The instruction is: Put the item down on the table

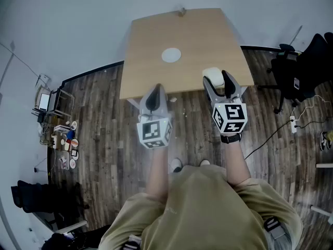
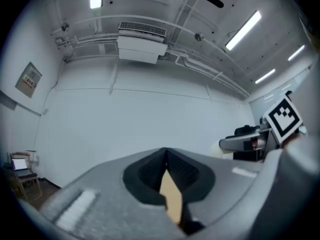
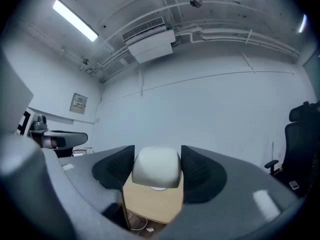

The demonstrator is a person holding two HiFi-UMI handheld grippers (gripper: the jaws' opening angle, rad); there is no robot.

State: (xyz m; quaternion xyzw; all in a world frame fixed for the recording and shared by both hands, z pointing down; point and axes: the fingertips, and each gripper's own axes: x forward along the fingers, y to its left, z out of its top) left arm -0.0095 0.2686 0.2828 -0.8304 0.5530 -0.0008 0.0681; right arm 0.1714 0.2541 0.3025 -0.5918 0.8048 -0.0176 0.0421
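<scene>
At the near edge of the table (image 1: 156, 35), on its right side, the right hand-held gripper (image 1: 216, 77) is clenched on the item (image 3: 156, 168), a pale, rounded white object pinched between the two dark ribbed pads. The right gripper view shows it seated squarely, one pad touching each side, with the wooden tabletop below it. From the head view I cannot tell whether it hangs just above the wood or already rests on it. Holding it by the flanks with its underside free looks sensible for setting it down flat.

The left hand-held gripper (image 1: 152, 95) is clenched on nothing. Its jaw tips meet, and only a thin wedge of tabletop shows below them in its own view. It hangs just short of the table edge, well apart from the item, probably parked there so as not to crowd the placing.

A flat white disc (image 1: 171, 54) lies near the middle of the table, apart from both grippers. An office chair (image 1: 299, 69) stands off to the right on the dark plank floor.

The placing seems close but not finished: the pads must come apart once the item bears on the wood.
</scene>
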